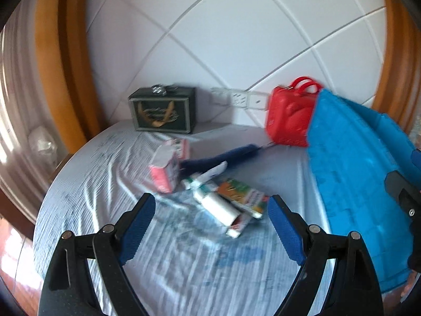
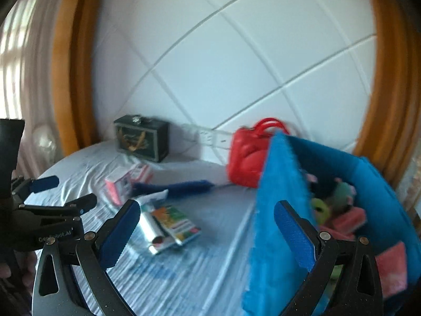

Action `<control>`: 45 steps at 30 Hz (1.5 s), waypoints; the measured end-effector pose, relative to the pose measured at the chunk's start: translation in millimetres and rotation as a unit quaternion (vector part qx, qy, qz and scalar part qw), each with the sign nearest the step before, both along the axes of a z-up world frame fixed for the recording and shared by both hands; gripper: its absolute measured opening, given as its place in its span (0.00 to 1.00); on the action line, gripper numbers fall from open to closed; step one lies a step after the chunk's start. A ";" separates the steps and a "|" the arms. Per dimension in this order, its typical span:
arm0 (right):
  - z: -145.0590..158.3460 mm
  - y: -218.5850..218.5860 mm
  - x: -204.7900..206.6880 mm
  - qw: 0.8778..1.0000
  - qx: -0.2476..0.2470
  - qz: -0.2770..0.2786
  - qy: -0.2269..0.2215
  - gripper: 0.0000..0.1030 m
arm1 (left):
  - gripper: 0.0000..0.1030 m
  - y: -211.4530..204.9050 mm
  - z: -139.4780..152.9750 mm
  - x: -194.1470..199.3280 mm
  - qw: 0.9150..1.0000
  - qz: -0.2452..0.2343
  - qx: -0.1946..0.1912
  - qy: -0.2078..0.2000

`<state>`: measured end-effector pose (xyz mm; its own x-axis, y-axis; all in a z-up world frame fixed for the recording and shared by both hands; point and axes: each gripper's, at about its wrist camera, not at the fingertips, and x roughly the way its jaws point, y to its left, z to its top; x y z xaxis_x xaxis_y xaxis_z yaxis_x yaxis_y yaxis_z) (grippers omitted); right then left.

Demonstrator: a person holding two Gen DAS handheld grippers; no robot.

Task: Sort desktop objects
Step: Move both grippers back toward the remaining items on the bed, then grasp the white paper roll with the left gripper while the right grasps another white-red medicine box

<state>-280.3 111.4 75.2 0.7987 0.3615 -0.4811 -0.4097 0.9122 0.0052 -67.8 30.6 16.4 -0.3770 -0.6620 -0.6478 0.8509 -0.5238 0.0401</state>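
On the wrinkled pale blue cloth (image 1: 105, 173) lies a small heap: a pink tissue pack (image 1: 165, 168), a dark blue brush (image 1: 226, 155), a toothpaste tube (image 1: 202, 177), a white roll (image 1: 221, 206) and a colourful box (image 1: 244, 194). My left gripper (image 1: 211, 202) hovers open just short of the heap, holding nothing. In the right wrist view the roll (image 2: 148, 223) and the colourful box (image 2: 179, 223) lie between and beyond the open fingers of my right gripper (image 2: 208, 209). Its right finger stands in front of the wall of a blue felt bin (image 2: 279, 184) that holds several soft items.
A red handbag (image 1: 286, 115) stands behind the blue bin (image 1: 355, 184), next to wall sockets (image 1: 239, 97). A dark box (image 1: 163, 110) sits at the back by the white padded wall. Wooden frames flank both sides. The left gripper (image 2: 65, 192) shows at the right wrist view's left edge.
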 end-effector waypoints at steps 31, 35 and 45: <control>-260.2 62.5 180.7 0.949 -0.058 -0.025 0.309 1.00 | 0.85 -168.6 -229.1 -100.5 0.970 -0.005 0.215 -0.113; -268.9 61.9 185.1 0.945 -0.057 -0.027 0.320 1.00 | 0.85 -174.8 -236.3 -121.8 0.969 -0.030 0.224 -0.097; -277.3 72.0 183.9 0.940 -0.060 -0.019 0.334 1.00 | 0.65 -185.9 -258.0 -130.7 0.958 -0.051 0.266 -0.099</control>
<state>-96.4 183.4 -202.1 0.3142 0.2500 -0.9159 -0.3183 0.9366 0.1465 -198.5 -155.3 -241.6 -0.2569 -0.1852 -0.9485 0.7970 -0.5957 -0.0995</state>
